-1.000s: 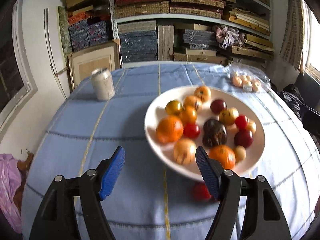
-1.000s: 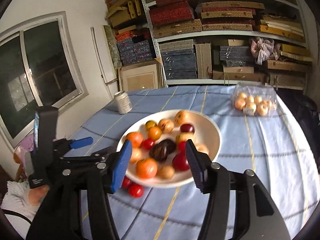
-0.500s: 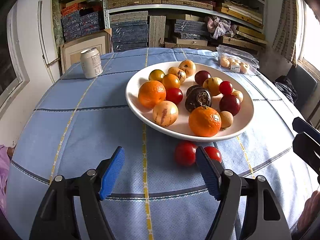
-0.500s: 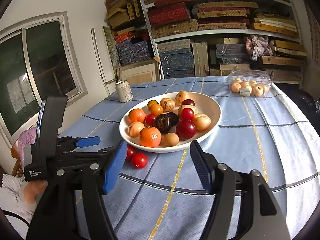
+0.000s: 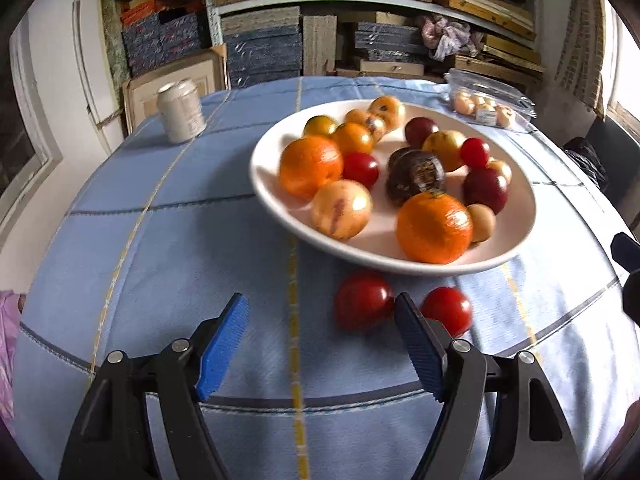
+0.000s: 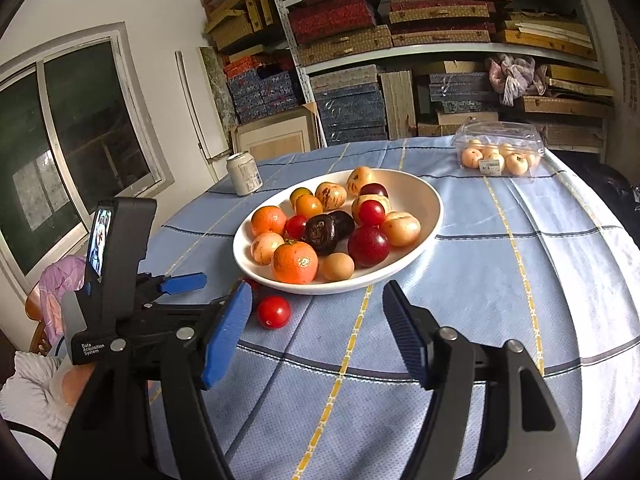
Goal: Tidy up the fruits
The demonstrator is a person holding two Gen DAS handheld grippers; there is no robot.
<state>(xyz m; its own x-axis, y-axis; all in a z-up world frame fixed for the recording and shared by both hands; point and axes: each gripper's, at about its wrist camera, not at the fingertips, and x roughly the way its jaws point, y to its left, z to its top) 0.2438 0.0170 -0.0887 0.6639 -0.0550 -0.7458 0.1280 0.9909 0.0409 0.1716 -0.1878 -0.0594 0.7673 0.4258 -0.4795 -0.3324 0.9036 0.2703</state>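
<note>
Right wrist view: white lettering reading "Data Acquisition System" marks the black housing of the left gripper [image 6: 188, 292], gripped by a person's hand [image 6: 78, 384] at the left edge, its small lit screen facing the window; print on the pale can [image 6: 244, 173] and on the white price label of the clear plastic fruit box [image 6: 498, 150] is too small to read. The right gripper [image 6: 318, 336] hangs over the blue checked tablecloth [image 6: 500, 280] with its blue-padded jaws parted roughly halfway and nothing between them, clear of the fruit. In the left wrist view the left gripper [image 5: 320, 344] has its jaws opening, spread somewhat wider than halfway, also empty; its right finger sits in front of the gap between two red tomatoes [image 5: 363, 301] that lie on the cloth just outside the near rim of the white bowl [image 5: 516, 240], touching neither so far as can be told. The bowl itself, set near the middle of the round table, holds two oranges [image 5: 434, 226], red and dark plums, yellow-pink fruits and a dark purple one piled together. The can stands beyond the bowl to the left, the fruit box beyond it to the right, before shelves stacked with boxes.
</note>
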